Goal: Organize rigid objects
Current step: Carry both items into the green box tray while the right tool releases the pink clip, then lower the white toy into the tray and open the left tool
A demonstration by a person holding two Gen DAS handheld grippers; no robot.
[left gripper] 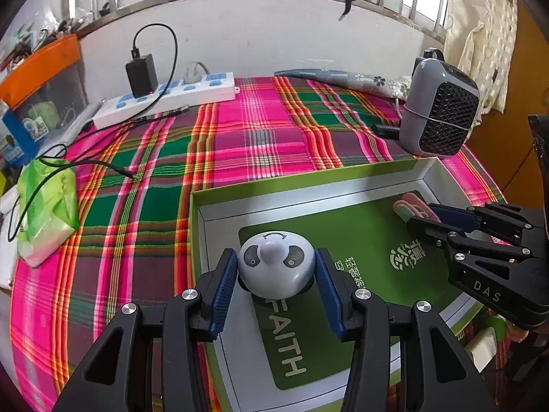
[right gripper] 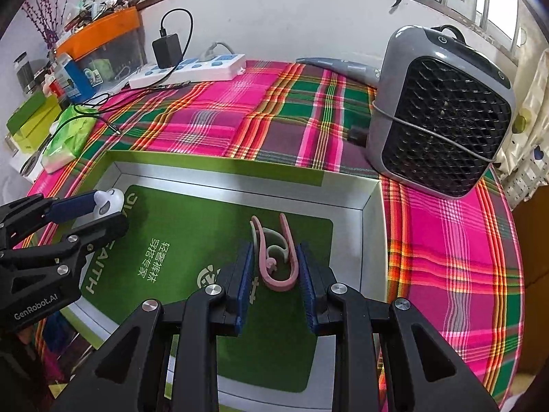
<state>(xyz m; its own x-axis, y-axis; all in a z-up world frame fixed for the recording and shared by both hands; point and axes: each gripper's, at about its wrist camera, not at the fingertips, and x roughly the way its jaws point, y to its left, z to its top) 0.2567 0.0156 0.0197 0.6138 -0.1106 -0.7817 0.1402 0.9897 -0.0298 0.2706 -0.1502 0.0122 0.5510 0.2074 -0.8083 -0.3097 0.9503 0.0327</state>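
Observation:
My left gripper [left gripper: 276, 257] is shut on a round grey-white panda-face toy [left gripper: 276, 264], one blue pad on each side. It hangs low over the green liner of a shallow green-rimmed box [left gripper: 308, 175]. In the right wrist view my right gripper [right gripper: 274, 249] is shut on a bunch of pink and pale plastic clips [right gripper: 274, 267], over the same box [right gripper: 219, 166] near its right wall. Each gripper shows in the other's view: the right gripper [left gripper: 423, 213] with the clips [left gripper: 410, 202], and the left gripper [right gripper: 104, 211] with the toy [right gripper: 109, 201]. Whether toy or clips touch the liner, I cannot tell.
The box lies on a pink and green plaid cloth [left gripper: 240, 130]. A grey fan heater [right gripper: 442, 110] stands just behind the box's right corner. Far back are a white power strip [left gripper: 171, 96] with a black charger and loose cables. A green tissue pack [left gripper: 48, 206] lies at the left edge.

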